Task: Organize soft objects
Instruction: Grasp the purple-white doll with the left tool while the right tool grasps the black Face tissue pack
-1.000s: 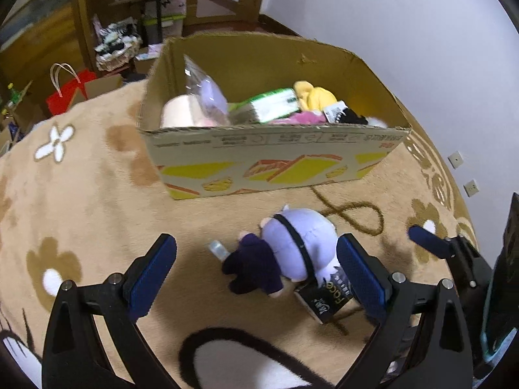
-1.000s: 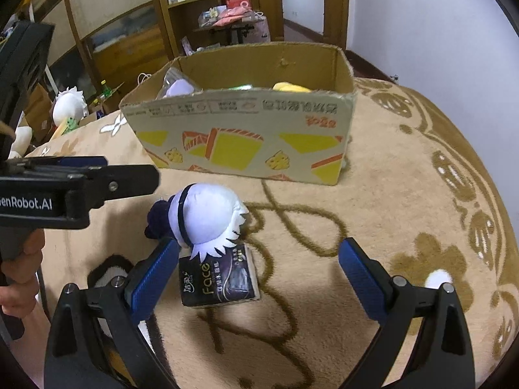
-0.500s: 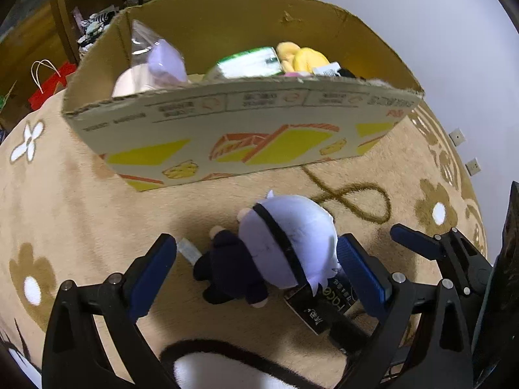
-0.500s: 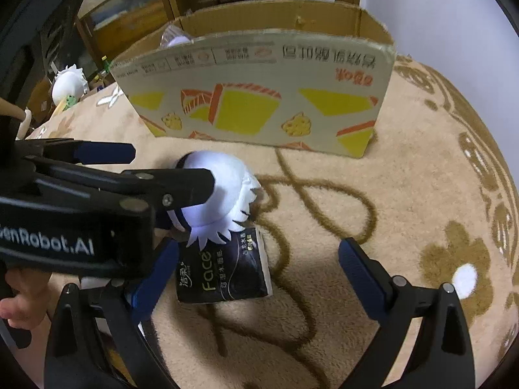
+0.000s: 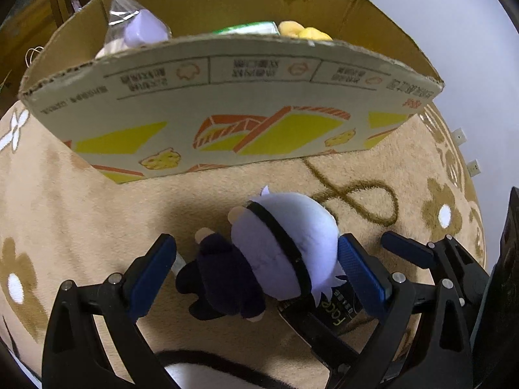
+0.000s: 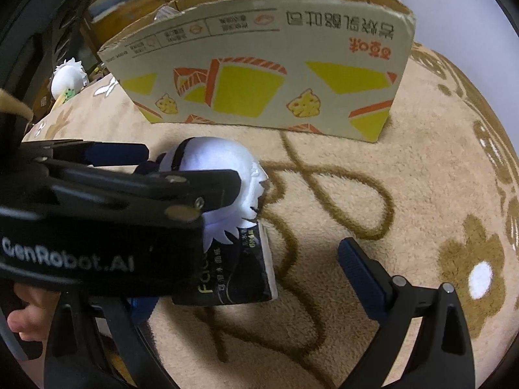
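On the beige carpet (image 5: 81,201), just in front of the cardboard box (image 5: 227,103), lies the plush doll (image 5: 279,246) with a white head and a dark body. Its head rests partly on a black tissue pack (image 6: 240,265), so the two soft things touch each other.

The left claw (image 5: 256,265) is wide apart and stands around the doll: one blue pad is just beside the dark body, the other touches or nearly touches the white head. I judge that it is placed so to take the doll across its width, where the soft filling can be pressed, and then to carry it into the box, which already holds a yellow toy (image 5: 305,30), a green pack (image 5: 249,27) and a bagged purple thing (image 5: 139,29).

The right claw (image 6: 246,278) is also apart and holds nothing. It waits low beside the tissue pack, probably for the next pick; its left finger is hidden behind the left tool.

Compared with half a second ago, the left claw has come lower and closer, so the doll now fills the space between the pads and the box wall looks larger. The doll and the tissue pack have not moved. The right claw has also come nearer to the carpet.
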Motion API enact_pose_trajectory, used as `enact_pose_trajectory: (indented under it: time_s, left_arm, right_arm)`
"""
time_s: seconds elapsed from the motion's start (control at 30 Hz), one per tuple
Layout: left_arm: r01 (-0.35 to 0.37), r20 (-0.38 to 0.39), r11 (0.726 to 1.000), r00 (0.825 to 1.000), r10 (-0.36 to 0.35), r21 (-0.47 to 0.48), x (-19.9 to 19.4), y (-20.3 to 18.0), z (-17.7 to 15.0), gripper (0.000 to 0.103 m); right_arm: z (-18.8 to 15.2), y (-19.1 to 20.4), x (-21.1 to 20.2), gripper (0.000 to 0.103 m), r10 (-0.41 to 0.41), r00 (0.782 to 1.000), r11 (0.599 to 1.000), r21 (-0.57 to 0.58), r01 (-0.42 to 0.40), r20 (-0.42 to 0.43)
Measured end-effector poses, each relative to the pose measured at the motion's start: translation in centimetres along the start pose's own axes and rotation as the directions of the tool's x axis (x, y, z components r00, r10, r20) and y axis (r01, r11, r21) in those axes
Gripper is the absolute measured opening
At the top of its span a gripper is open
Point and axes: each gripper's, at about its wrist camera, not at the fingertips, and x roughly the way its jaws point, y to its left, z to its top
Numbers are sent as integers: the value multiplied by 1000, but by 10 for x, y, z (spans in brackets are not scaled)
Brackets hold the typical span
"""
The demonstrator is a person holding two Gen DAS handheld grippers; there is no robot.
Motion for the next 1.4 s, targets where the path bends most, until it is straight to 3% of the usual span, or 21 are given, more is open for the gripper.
enact_pose_trajectory:
  time_s: [0.47,0.67,1.23,1.33,1.4]
  left_arm:
    - [4,-34,1000,999,-5,-16,24,-13,0,100]
    - [11,-61,1000,998,-12,-15,28,-16,-2,94]
    - [0,-63,1000,998,-1,-4,16,-8,-6,90]
    - [-16,-59,1000,998,15,-7,13,-7,-7,90]
    - [-28,-54,1000,998,28,-9,11,-7,-7,89]
  right_arm:
    - [-1,-3,2,94,25,1000,1000,6,-25,-17]
    - [-4,-3,3,89,44,999,999,5,-44,-27]
    - [-6,13,6,89,67,997,997,-25,-69,-49]
    - [-7,17,6,82,47,998,998,-39,-48,-49]
    - [-8,14,4,69,53,997,998,-37,-55,-49]
